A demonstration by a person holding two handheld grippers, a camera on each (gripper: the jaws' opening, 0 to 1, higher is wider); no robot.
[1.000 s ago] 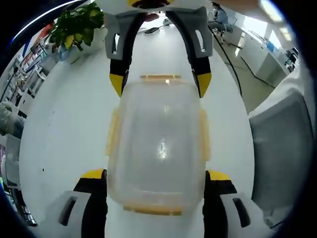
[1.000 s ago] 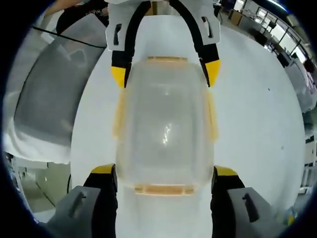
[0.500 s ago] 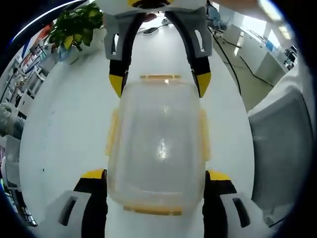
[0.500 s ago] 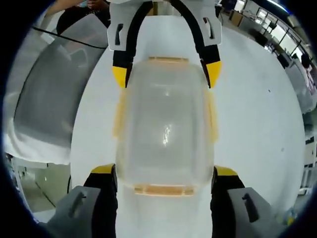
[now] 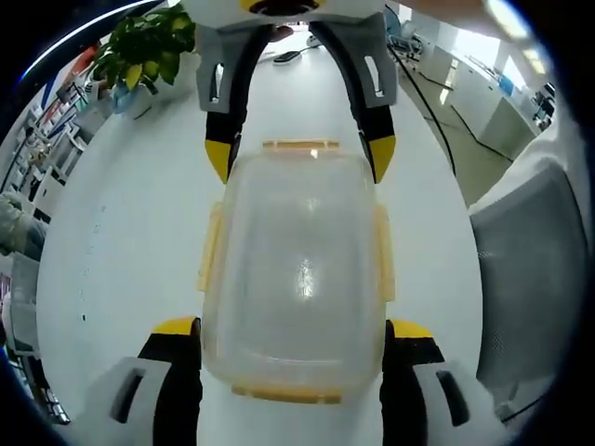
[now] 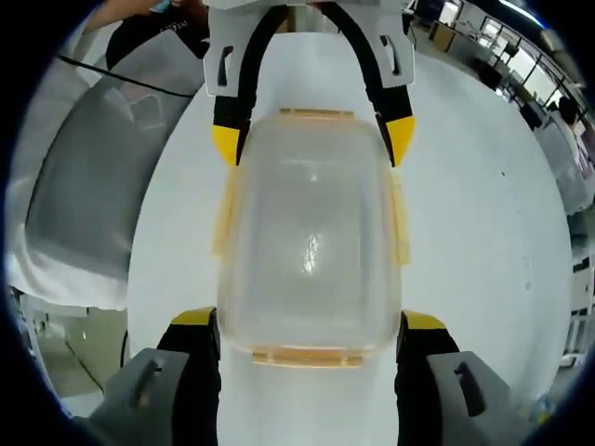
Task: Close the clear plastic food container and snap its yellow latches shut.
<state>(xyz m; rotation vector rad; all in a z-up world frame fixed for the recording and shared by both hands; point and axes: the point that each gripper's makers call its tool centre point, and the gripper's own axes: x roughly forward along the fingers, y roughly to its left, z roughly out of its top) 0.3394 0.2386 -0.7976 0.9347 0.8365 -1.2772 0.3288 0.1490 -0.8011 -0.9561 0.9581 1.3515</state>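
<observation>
Centrally, clear container point(image 5: 296, 269) w/ lid on, yellow latches point(image 5: 294, 394), left hand-held gripper point(image 5: 293, 327) & right hand-held gripper point(image 6: 307, 321) jaws apart astride it

The clear plastic food container point(image 5: 296, 269) sits alone in the middle of the white table point(image 5: 130, 242), with bare tabletop open on both long sides. Its two short ends are blocked: the left gripper point(image 5: 292, 330) straddles one end, jaws spread wide at the corners, and the right gripper point(image 6: 309, 325) straddles the opposite one the same way. The yellow latches point(image 5: 210, 249) along the long sides stick outward, unobstructed. A potted plant point(image 5: 141, 48) stands well away at the table's far corner (no hindrance there). A grey chair point(image 5: 521, 269) sits beside the table edge.
</observation>
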